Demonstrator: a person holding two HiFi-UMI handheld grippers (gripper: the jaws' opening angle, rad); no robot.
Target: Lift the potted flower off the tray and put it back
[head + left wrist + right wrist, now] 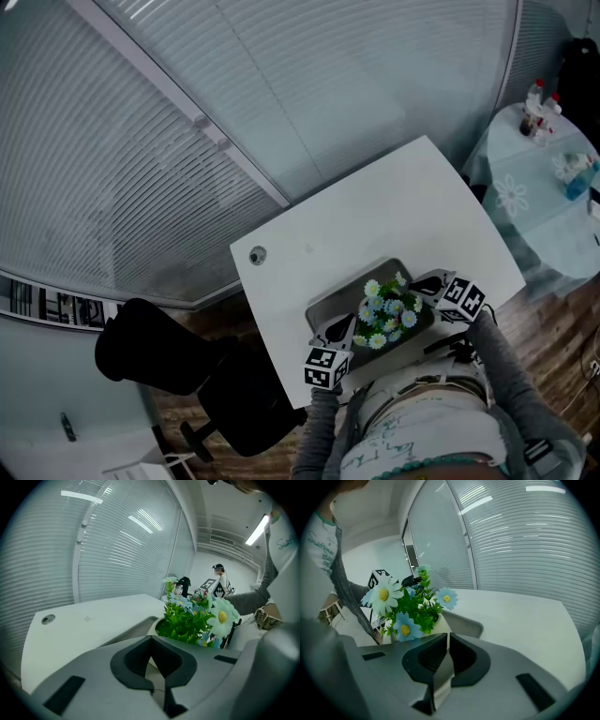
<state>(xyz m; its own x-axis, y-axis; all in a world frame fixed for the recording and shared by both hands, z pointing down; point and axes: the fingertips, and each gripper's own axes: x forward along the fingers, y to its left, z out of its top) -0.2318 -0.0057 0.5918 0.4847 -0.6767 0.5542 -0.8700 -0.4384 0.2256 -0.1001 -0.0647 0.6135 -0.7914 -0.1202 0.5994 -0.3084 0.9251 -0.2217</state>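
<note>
Low in the head view, nearest the person, the left tongs [339,328] sit at the lower-left corner of the grey tray [349,291], jaws closed together. The right tongs [424,284] sit at its right edge, jaws likewise together. Whether either pinches the rim cannot be told. Between them the potted flower [389,314] stands upright in the tray on the white worktop [375,206]. Beyond, slatted blinds [281,75] fill the upper frame.
</note>
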